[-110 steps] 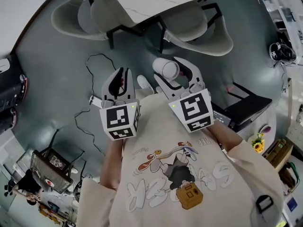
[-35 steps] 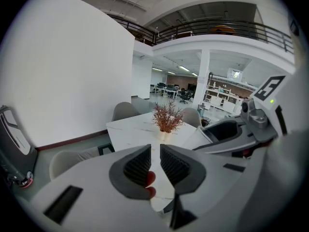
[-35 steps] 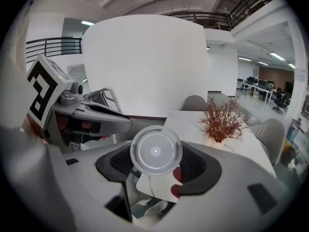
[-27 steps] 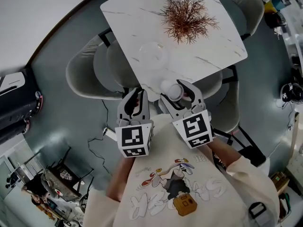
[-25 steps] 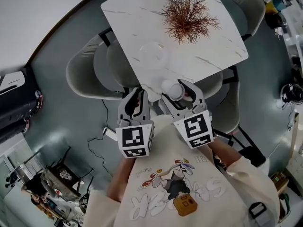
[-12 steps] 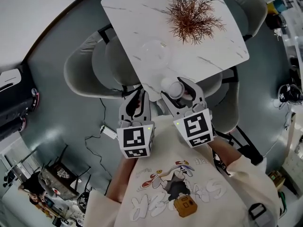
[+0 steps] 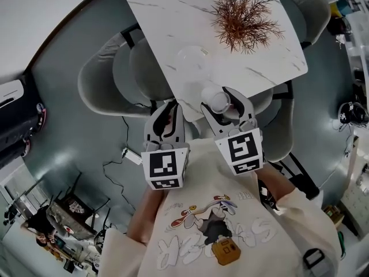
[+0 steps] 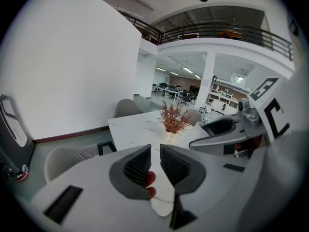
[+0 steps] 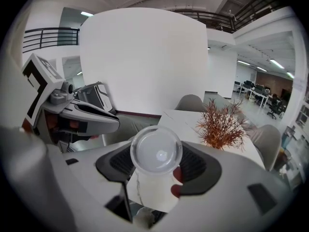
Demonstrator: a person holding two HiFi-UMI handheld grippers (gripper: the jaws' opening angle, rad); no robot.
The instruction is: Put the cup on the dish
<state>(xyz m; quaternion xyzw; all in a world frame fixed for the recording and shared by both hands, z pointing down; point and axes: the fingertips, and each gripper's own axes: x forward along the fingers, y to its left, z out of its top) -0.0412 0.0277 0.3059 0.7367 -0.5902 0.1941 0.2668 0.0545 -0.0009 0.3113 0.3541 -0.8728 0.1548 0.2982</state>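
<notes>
My right gripper (image 7: 221,104) (image 9: 156,164) is shut on a frosted clear cup (image 7: 219,102) (image 9: 156,153), held lying on its side with its round base toward the gripper's camera. It hovers over the near corner of the white marble table (image 7: 173,22). A clear glass dish (image 7: 193,61) rests on the table, a little beyond and left of the cup. My left gripper (image 7: 166,118) (image 8: 154,164) hangs beside the right one, just off the table's near edge, jaws nearly together with nothing between them.
A dried reddish-brown plant (image 7: 244,17) (image 9: 221,124) (image 8: 172,119) stands at the table's far right. Grey chairs (image 7: 104,79) ring the table. A white plug and cable (image 7: 131,157) lie on the grey floor at left. A dark case (image 7: 14,117) stands at far left.
Over the last seconds I have come up to the table. Both grippers have edged forward, bringing the cup over the table's near corner. Neither gripper's jaws have changed.
</notes>
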